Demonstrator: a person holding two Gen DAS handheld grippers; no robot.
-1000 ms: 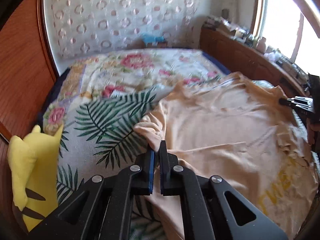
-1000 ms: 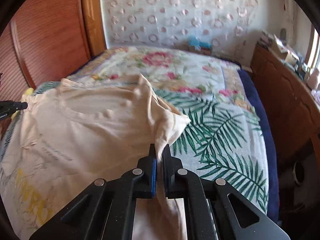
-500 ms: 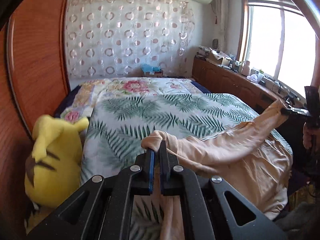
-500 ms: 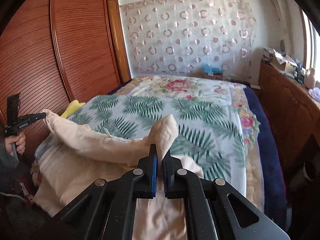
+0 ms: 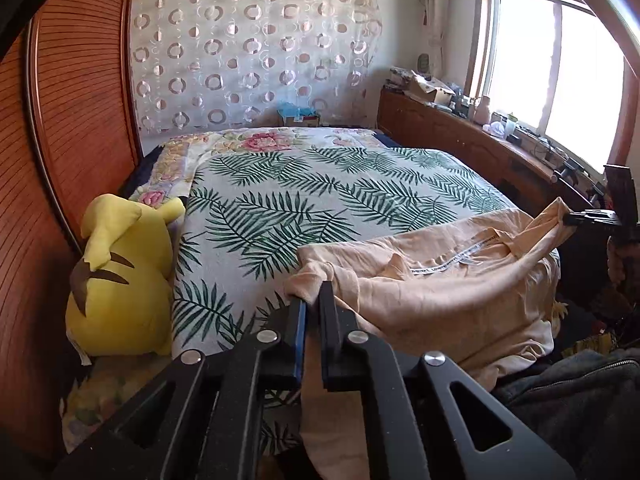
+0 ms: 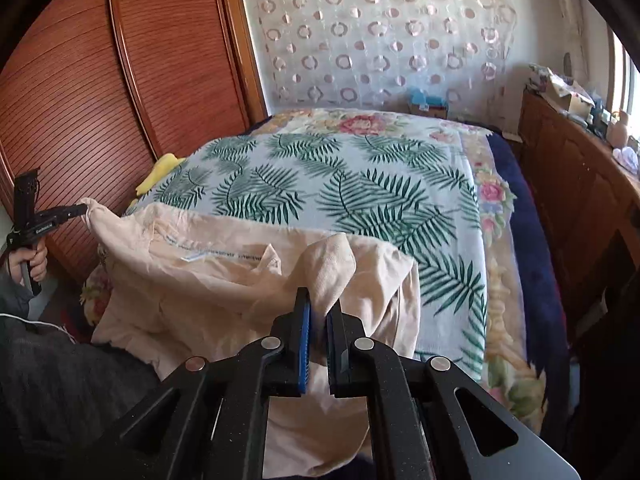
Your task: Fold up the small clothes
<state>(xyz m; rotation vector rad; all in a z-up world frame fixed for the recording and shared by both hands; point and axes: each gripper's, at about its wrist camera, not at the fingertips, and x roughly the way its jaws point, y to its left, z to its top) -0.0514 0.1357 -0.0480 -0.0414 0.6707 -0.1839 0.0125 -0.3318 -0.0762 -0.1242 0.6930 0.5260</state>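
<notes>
A peach T-shirt lies at the near edge of the bed, its far part on the leaf-print cover and its near part hanging over the edge. It also shows in the right wrist view. My left gripper is shut on one corner of the shirt. My right gripper is shut on the other corner. Each gripper shows in the other's view, the right one at the far right and the left one at the far left. The shirt edge is stretched between them.
A yellow plush toy sits at the bed's left edge by the wooden wardrobe. A wooden cabinet with clutter runs under the window on the right. The leaf-print bedspread stretches to the curtain.
Both grippers have pulled back toward the near edge of the bed, dragging the shirt with them. The shirt's near part now hangs over the edge.
</notes>
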